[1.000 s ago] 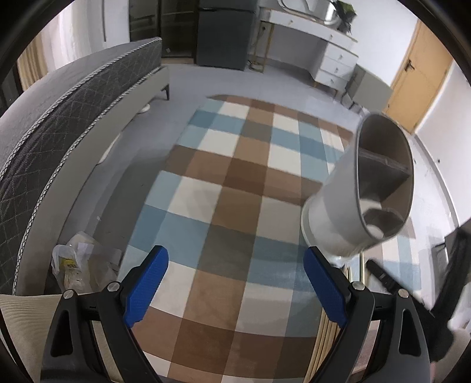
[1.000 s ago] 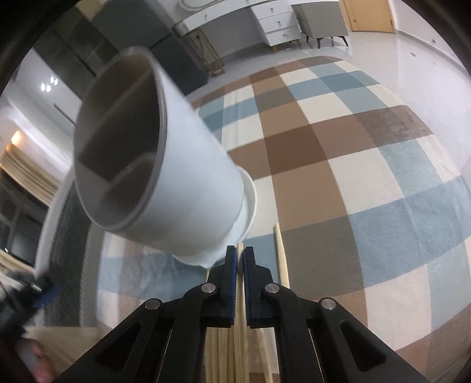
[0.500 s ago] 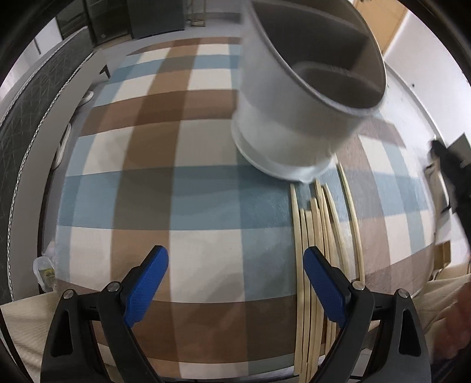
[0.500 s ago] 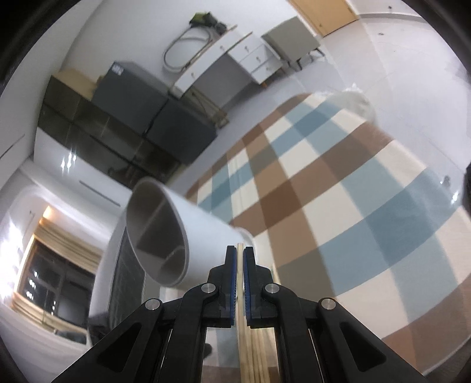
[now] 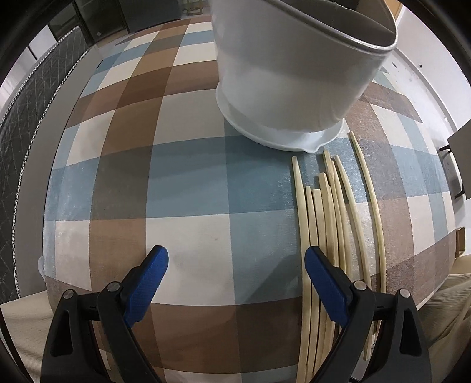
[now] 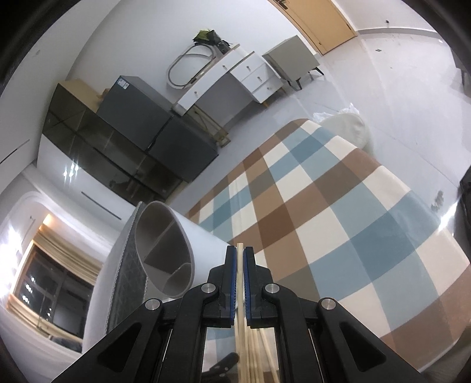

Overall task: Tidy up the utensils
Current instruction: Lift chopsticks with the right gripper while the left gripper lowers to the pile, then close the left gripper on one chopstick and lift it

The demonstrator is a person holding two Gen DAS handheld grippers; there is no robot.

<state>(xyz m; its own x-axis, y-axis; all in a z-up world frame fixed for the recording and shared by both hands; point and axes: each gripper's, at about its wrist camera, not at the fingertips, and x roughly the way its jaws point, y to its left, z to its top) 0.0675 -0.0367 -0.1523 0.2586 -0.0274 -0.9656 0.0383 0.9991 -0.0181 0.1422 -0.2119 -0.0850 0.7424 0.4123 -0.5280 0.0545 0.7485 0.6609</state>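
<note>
A white utensil holder (image 5: pixel 294 76) with grey inner dividers stands upright on the checked mat (image 5: pixel 182 182). Several pale chopsticks (image 5: pixel 332 218) lie side by side just below its base. My left gripper (image 5: pixel 237 265) hovers open over the mat, pointing steeply down, with nothing between its blue fingers (image 5: pixel 150 277); its right finger is above the leftmost sticks. In the right wrist view, my right gripper (image 6: pixel 240 252) is shut on one chopstick (image 6: pixel 240 245), whose tip pokes out past the pads. The holder (image 6: pixel 176 244) sits just left of them, its opening facing the camera. More chopsticks (image 6: pixel 254 353) lie below.
A grey quilted bed side (image 5: pixel 26 117) runs along the mat's left edge. Dark cabinets (image 6: pixel 123 141), a white dresser (image 6: pixel 235 76), a grey side table (image 6: pixel 291 63) and a door (image 6: pixel 321 20) line the far wall. Beige fabric (image 5: pixel 453 294) shows at the near right.
The left gripper dropped and tipped down over the mat, closer to the holder and chopsticks. The right gripper, still shut on its chopstick, rose and tilted up; the holder shifted lower left in its view.
</note>
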